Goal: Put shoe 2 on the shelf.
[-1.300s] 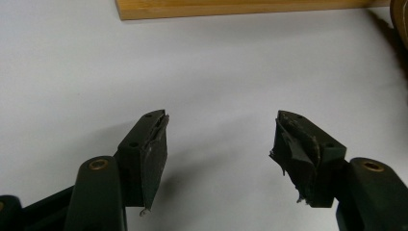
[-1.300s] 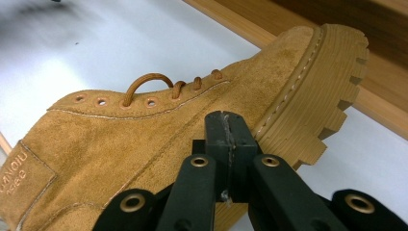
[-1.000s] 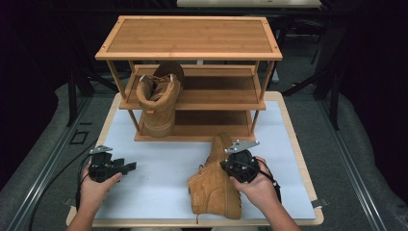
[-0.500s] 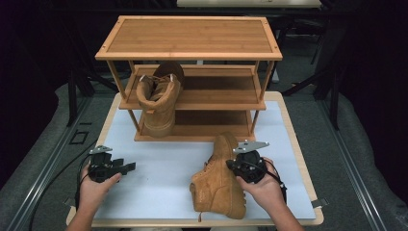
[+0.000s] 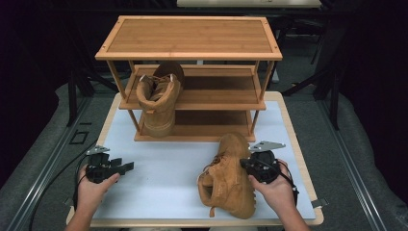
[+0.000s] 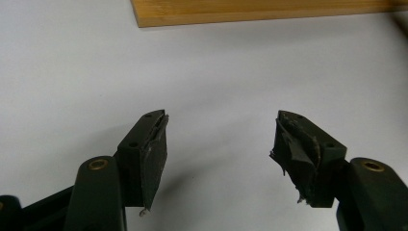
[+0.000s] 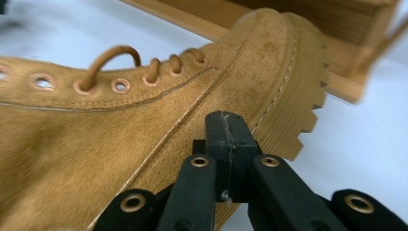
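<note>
No legible text, label, brand or no. in any view. Boot [image 5: 231, 175], shelf rack [image 5: 190, 36] & table [image 5: 163, 168]: surfaces plain, no markings readable.

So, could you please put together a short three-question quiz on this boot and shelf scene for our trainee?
1. True or false: the left tongs stand open over the white mat.
2. Which shelf of the bamboo shoe rack holds the upright boot: A top, B middle, C bottom?
3. What do the shut right tongs touch?

Key:
1. True.
2. B.
3. The side of the boot lying on the mat, near its sole.
</note>
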Demonstrator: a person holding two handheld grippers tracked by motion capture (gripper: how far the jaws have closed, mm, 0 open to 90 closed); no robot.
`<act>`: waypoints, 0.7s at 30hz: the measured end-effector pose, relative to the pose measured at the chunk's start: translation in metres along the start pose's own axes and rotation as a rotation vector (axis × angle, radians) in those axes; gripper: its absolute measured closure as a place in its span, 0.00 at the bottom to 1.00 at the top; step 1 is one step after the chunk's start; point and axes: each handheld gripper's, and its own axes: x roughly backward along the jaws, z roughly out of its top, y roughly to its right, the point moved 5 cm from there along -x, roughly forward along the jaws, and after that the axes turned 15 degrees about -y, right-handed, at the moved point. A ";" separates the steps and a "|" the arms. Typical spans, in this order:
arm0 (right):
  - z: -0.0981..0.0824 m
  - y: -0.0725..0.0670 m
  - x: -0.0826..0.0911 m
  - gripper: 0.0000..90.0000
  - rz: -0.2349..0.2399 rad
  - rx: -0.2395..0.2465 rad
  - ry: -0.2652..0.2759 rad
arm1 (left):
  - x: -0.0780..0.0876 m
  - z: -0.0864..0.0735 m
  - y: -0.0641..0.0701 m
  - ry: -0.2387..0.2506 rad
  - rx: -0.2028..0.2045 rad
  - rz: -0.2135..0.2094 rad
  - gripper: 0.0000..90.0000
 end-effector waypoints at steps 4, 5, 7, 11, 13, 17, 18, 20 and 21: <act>-0.006 0.010 0.000 1.00 0.006 -0.035 0.002 | -0.002 0.001 0.001 -0.002 -0.002 0.001 0.40; -0.007 0.011 0.000 1.00 -0.005 -0.044 0.006 | -0.002 0.001 0.001 -0.003 -0.002 0.001 0.40; -0.010 0.015 0.000 1.00 -0.011 -0.050 -0.001 | -0.001 0.001 0.001 0.000 -0.002 0.001 0.40; -0.017 0.027 -0.003 1.00 -0.028 -0.088 -0.012 | 0.000 0.001 0.000 0.000 0.001 0.000 0.40; -0.020 0.031 -0.004 1.00 -0.029 -0.103 -0.017 | -0.001 0.001 0.000 0.000 0.001 0.001 0.40; -0.032 0.049 -0.010 1.00 0.000 -0.162 -0.043 | -0.002 0.001 0.001 -0.003 -0.003 0.002 0.40; -0.035 0.053 -0.013 1.00 0.014 -0.186 -0.046 | -0.002 0.001 0.001 -0.005 -0.005 0.002 0.40; -0.044 0.067 -0.020 1.00 -0.026 -0.234 -0.076 | -0.002 0.001 0.001 -0.005 -0.005 0.004 0.40; -0.044 0.067 -0.020 1.00 -0.026 -0.234 -0.076 | -0.002 0.001 0.001 -0.005 -0.005 0.004 0.40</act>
